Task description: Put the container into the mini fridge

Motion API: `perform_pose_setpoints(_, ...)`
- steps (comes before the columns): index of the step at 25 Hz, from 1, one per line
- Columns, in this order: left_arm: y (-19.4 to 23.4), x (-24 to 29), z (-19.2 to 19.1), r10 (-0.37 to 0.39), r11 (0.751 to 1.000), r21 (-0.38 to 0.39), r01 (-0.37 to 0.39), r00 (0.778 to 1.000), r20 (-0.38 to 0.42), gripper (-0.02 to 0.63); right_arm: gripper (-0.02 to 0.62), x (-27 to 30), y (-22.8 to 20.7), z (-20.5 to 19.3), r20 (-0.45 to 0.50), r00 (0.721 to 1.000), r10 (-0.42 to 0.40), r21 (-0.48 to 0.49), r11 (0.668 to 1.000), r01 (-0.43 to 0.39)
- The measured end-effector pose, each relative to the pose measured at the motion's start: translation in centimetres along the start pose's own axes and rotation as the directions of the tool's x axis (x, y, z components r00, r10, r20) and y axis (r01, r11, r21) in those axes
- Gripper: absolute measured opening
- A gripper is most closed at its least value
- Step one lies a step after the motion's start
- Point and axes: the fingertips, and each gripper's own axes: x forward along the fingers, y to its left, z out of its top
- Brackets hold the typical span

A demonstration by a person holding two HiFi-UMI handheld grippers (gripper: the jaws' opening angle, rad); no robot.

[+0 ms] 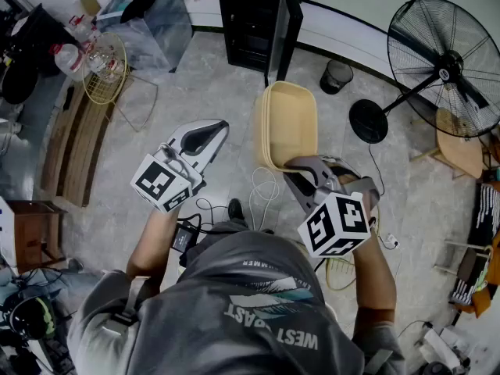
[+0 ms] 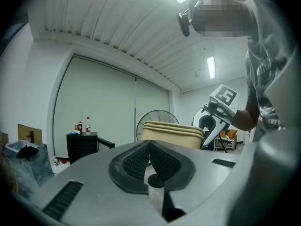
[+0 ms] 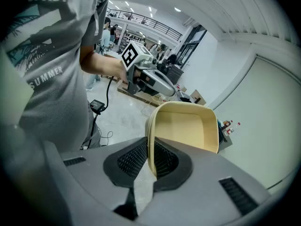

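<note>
Between our right gripper's (image 3: pixel 149 147) pads we note the tan container's (image 3: pixel 184 126) wall pinched, the tub jutting ahead of the jaws. Beyond its far rim stands the black mini fridge (image 1: pixel 251 14), door open. Our left gripper (image 2: pixel 149 144) alongside: jaws together, empty.

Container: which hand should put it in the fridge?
Right. The right gripper pinches the container by its rim, and the fridge stands ahead, seemingly open. The left gripper is shut on nothing.
</note>
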Motion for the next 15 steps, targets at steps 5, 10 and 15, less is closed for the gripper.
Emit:
perform_pose_setpoints(5, 3.0, -0.2, 0.1, 0.003, 1.000, 0.001, -0.003, 1.000, 0.002, 0.017, 0.049, 2.0, -1.7, 0.9, -0.006, 1.000, -0.003, 0.008, 1.000, 0.003)
perform_pose_setpoints(10, 6.1, -0.7, 0.0, -0.001, 1.000, 0.000, 0.001, 1.000, 0.010, 0.017, 0.049, 4.3, -3.3, 2.0, -0.021, 1.000, -0.008, 0.012, 1.000, 0.008)
perform_pose_setpoints(15, 8.8, -0.5, -0.3, -0.004, 1.000, 0.009, 0.004, 1.000, 0.011, 0.017, 0.052, 6.4, -5.4, 2.7, -0.017, 0.999, -0.032, 0.027, 0.999, 0.033)
